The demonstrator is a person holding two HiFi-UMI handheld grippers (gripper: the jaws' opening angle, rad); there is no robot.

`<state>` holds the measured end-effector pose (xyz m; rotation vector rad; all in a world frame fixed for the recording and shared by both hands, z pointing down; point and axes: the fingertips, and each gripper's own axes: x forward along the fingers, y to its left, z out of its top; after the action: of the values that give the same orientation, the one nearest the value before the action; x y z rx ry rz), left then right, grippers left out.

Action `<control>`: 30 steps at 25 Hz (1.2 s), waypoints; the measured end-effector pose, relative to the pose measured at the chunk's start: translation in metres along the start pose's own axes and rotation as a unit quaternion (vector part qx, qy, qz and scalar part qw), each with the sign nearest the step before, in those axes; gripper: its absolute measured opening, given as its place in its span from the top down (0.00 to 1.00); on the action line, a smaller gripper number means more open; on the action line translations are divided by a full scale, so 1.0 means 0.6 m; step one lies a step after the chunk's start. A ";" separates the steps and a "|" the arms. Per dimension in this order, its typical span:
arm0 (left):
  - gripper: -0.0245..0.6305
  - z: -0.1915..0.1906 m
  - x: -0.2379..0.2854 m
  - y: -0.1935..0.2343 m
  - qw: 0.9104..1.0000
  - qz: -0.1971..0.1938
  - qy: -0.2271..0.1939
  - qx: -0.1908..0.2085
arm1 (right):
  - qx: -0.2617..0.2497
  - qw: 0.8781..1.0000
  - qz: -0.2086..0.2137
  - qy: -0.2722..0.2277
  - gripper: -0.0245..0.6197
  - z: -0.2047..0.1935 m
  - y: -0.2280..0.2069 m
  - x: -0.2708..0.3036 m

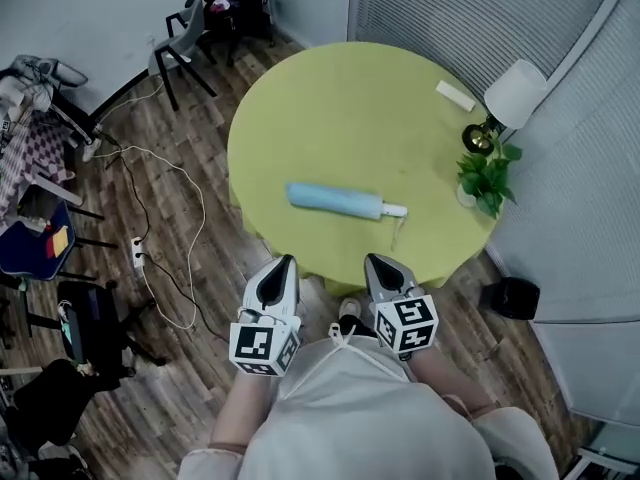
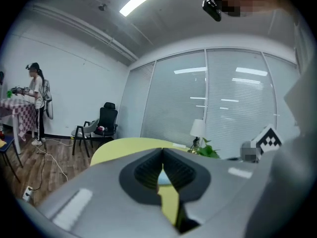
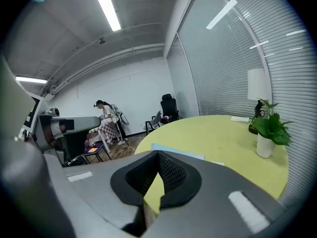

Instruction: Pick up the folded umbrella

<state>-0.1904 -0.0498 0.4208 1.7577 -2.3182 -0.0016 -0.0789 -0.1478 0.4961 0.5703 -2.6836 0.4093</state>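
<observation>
The folded umbrella [image 1: 335, 200] is light blue with a white handle end [image 1: 395, 209]. It lies on its side near the front of the round yellow-green table [image 1: 340, 108]. My left gripper [image 1: 285, 261] and right gripper [image 1: 375, 259] hang side by side just short of the table's near edge, both pointing at the umbrella and apart from it. Both are shut with nothing between the pads. In the left gripper view a sliver of the umbrella [image 2: 163, 178] shows behind the closed left gripper [image 2: 162, 150]. In the right gripper view the umbrella [image 3: 179, 151] lies just beyond the right gripper [image 3: 158, 153].
A white table lamp [image 1: 515, 93], a potted plant [image 1: 488, 180] and a small white box [image 1: 456, 96] stand at the table's right side. A chair [image 1: 180, 43] and floor cables with a power strip [image 1: 138, 256] are to the left. A black bin [image 1: 510, 298] sits at the right.
</observation>
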 end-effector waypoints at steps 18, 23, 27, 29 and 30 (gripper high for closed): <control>0.95 -0.024 0.300 0.051 0.985 -0.144 0.076 0.056 | 0.057 0.993 -0.099 0.021 0.96 0.057 -0.138 0.158; 0.90 -0.068 0.355 0.068 0.967 -0.197 0.140 0.083 | 0.087 0.984 -0.153 0.012 0.96 0.062 -0.144 0.175; 0.61 -0.142 0.392 0.051 0.928 -0.269 0.203 0.159 | 0.113 0.975 -0.188 0.017 0.96 0.043 -0.161 0.186; 0.49 -0.173 0.408 0.043 0.903 -0.299 0.233 0.201 | 0.127 0.970 -0.204 0.021 0.96 0.032 -0.168 0.183; 0.47 -0.187 0.415 0.040 0.891 -0.312 0.246 0.220 | 0.133 0.968 -0.211 0.024 0.96 0.025 -0.171 0.181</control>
<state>-0.2554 -0.2641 0.5786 2.2987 -1.3940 0.8111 -0.1308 -0.2789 0.5473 1.1657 -2.3841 0.6506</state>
